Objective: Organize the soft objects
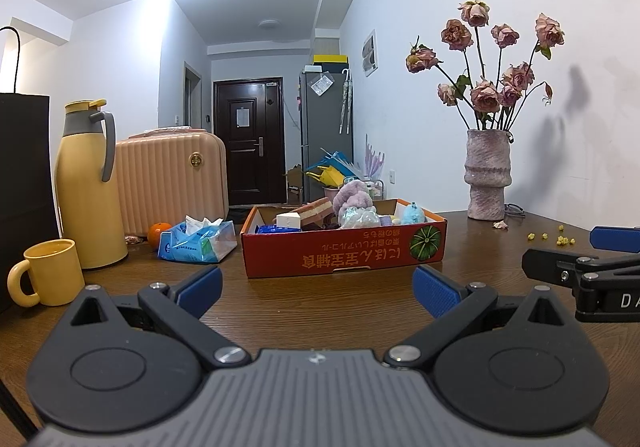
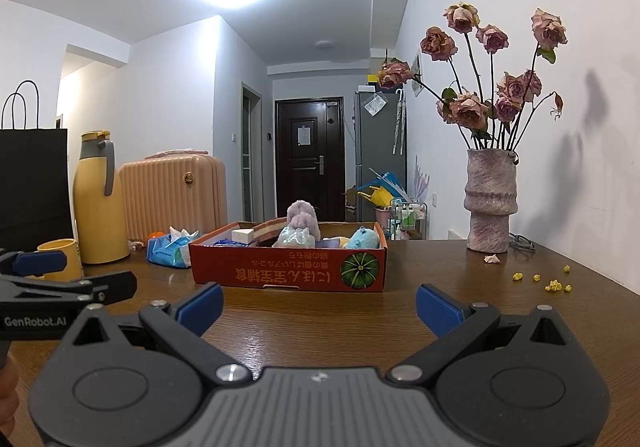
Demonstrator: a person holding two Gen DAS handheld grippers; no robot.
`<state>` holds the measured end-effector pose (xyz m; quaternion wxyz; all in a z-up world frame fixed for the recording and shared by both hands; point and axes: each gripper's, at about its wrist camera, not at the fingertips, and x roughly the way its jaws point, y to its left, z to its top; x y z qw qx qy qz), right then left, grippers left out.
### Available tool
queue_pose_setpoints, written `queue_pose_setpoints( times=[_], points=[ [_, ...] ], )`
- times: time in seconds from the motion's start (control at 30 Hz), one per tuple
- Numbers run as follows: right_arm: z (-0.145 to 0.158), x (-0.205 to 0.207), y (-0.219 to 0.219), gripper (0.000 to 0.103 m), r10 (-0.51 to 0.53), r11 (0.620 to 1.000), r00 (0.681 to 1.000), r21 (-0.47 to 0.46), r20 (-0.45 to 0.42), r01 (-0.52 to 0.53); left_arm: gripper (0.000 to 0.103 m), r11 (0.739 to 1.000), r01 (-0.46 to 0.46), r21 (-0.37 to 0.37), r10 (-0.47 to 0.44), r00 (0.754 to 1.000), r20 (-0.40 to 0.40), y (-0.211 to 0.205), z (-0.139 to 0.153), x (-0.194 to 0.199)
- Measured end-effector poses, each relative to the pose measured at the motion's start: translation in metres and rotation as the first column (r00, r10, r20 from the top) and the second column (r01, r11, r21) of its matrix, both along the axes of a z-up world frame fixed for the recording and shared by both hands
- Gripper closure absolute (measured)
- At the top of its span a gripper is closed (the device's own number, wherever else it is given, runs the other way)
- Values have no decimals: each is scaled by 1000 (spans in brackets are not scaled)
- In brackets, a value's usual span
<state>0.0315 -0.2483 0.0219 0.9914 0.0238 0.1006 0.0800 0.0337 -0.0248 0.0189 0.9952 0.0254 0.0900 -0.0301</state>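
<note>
A red cardboard box [image 1: 344, 255] [image 2: 288, 271] with a pumpkin picture stands on the wooden table ahead of both grippers. It holds soft things: a purple plush [image 1: 352, 195] [image 2: 303, 215], a light blue plush [image 1: 413, 213] [image 2: 363, 238], a shiny pale toy [image 1: 359, 217] [image 2: 294, 238], a cake-shaped sponge [image 1: 316, 211] and a white block [image 1: 289, 220]. My left gripper [image 1: 318, 293] is open and empty, a short way before the box. My right gripper [image 2: 319, 307] is open and empty too, beside the left one, which shows at the left edge [image 2: 60, 283].
On the left stand a yellow mug [image 1: 50, 271], a yellow thermos [image 1: 90, 187], a peach suitcase [image 1: 172, 179], an orange [image 1: 159, 234], a blue tissue pack [image 1: 198, 241] and a black bag [image 1: 24, 175]. A vase of dried roses [image 1: 487, 175] and yellow crumbs [image 2: 554, 283] lie right.
</note>
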Motion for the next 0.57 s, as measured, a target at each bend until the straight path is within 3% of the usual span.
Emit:
queue_pose_setpoints(
  times=[0.57],
  points=[
    [-1,1,2,0,1,1000,1000,-1,-4,-1,0,1000,1,-22,-1,1000,-6,6,-1,3]
  ],
)
